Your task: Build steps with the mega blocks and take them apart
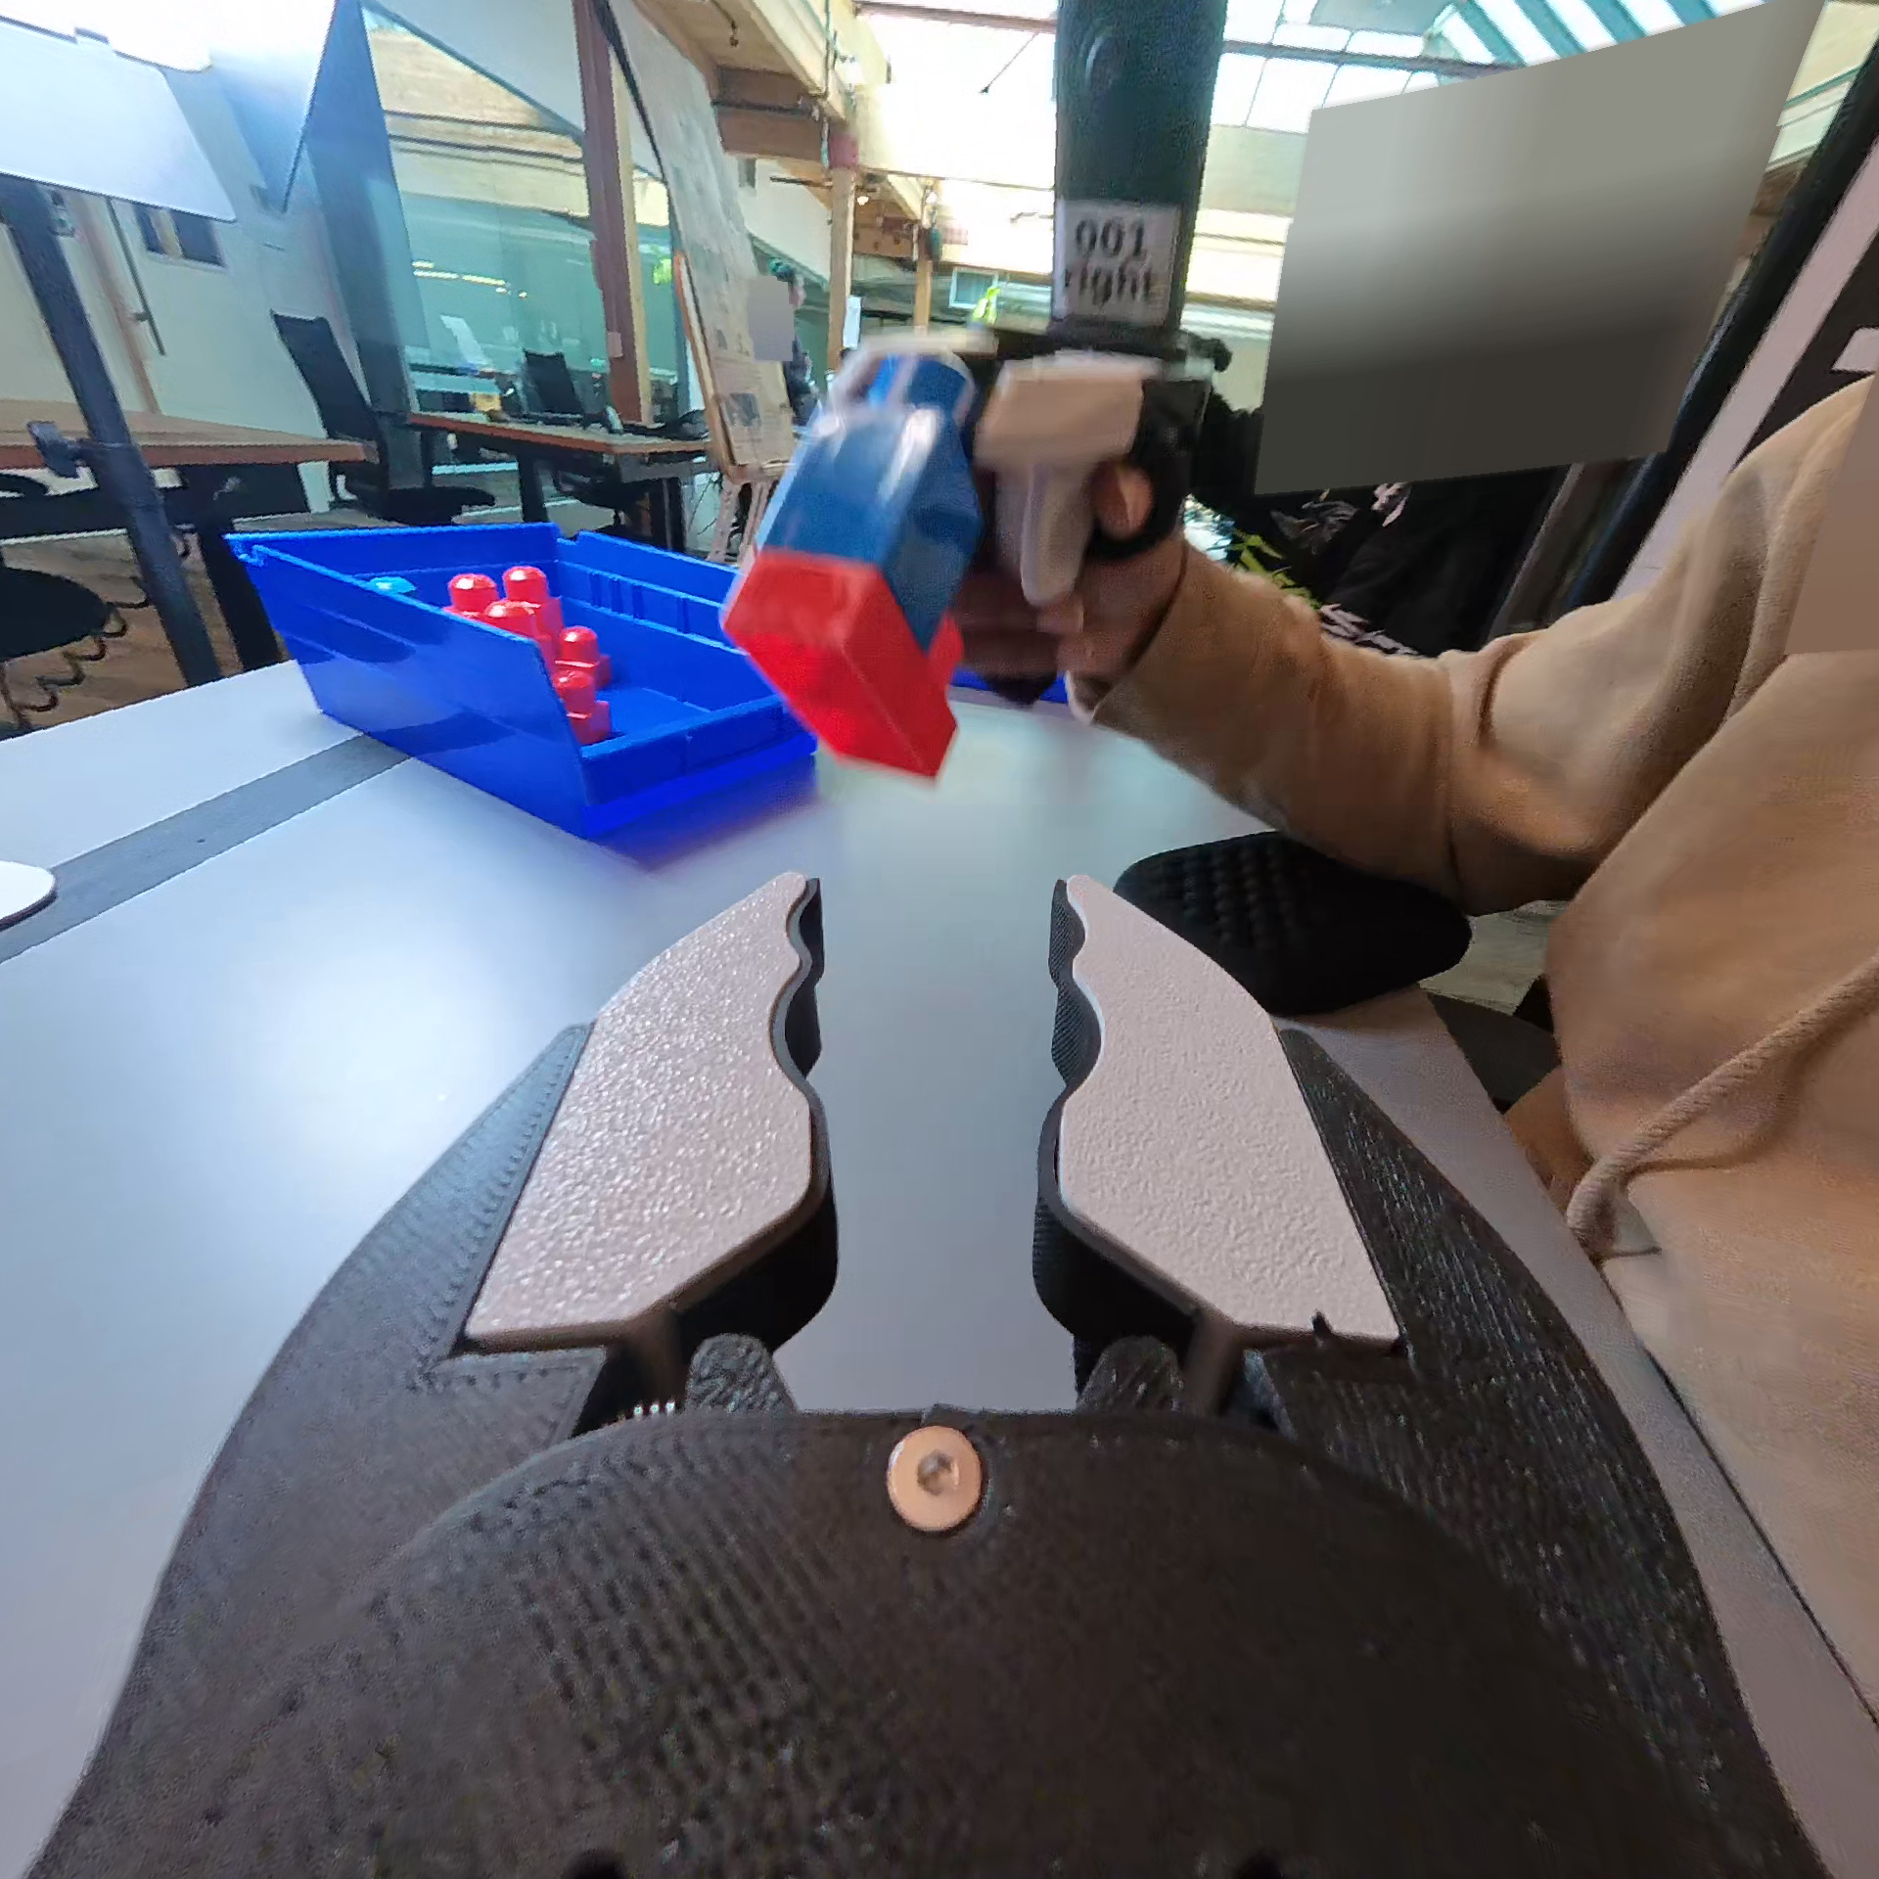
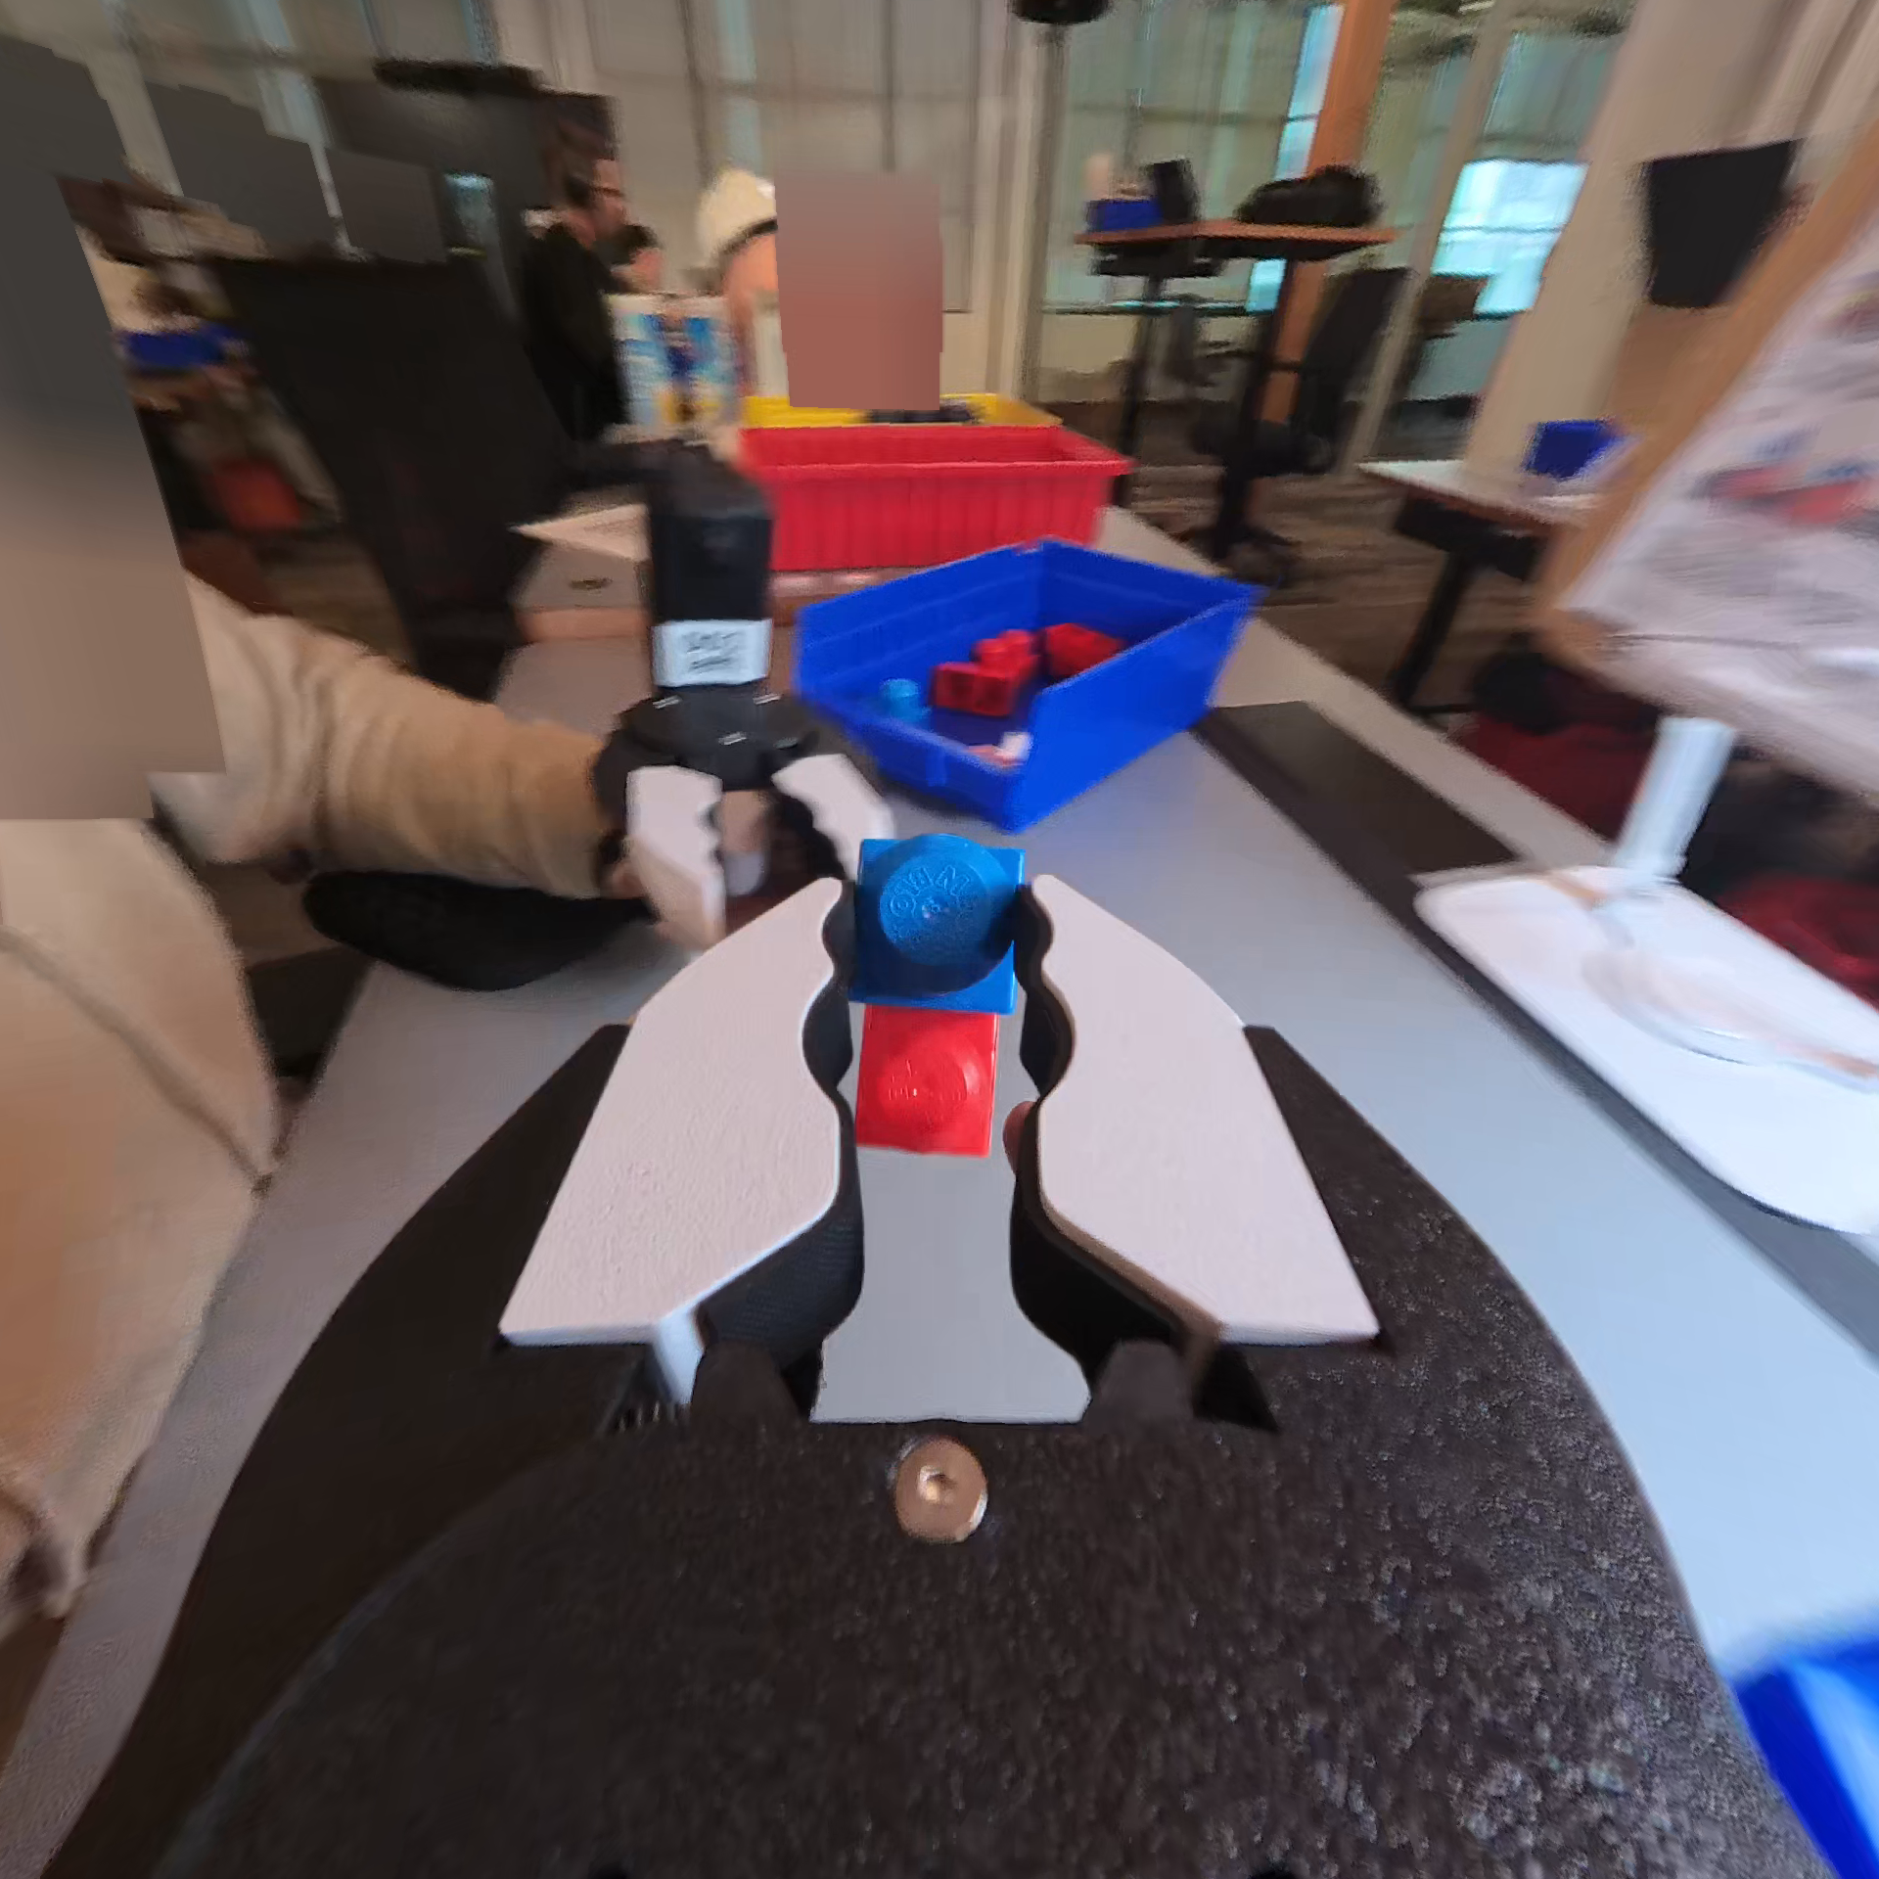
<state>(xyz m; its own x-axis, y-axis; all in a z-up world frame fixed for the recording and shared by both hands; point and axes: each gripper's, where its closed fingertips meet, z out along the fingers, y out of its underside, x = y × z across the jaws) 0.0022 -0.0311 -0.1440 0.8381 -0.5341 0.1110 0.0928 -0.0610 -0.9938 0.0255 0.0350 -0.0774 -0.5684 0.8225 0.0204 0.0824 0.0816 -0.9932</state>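
My right gripper (image 2: 935, 895) is shut on a blue mega block (image 2: 935, 915) that has a red block (image 2: 925, 1088) joined to it. In the left wrist view this gripper (image 1: 946, 407) holds the blue block (image 1: 874, 508) and red block (image 1: 844, 661) tilted in the air above the grey table (image 1: 305, 1017). My left gripper (image 1: 935, 905) is open and empty, low over the table; it also shows in the right wrist view (image 2: 752, 844). A blue bin (image 1: 447, 651) behind holds several red blocks (image 1: 529, 610) and a light blue one (image 1: 391, 585).
A red bin (image 2: 915, 498) stands behind the blue bin (image 2: 1118, 691). A white stand base (image 2: 1627, 1017) sits on the table at the right. A dark strip (image 1: 203, 824) crosses the table. A black chair armrest (image 1: 1291, 915) and a person's beige sleeve (image 1: 1423, 732) are at the table's near edge. My hands' fingertips stand some 10 centimeters from each other.
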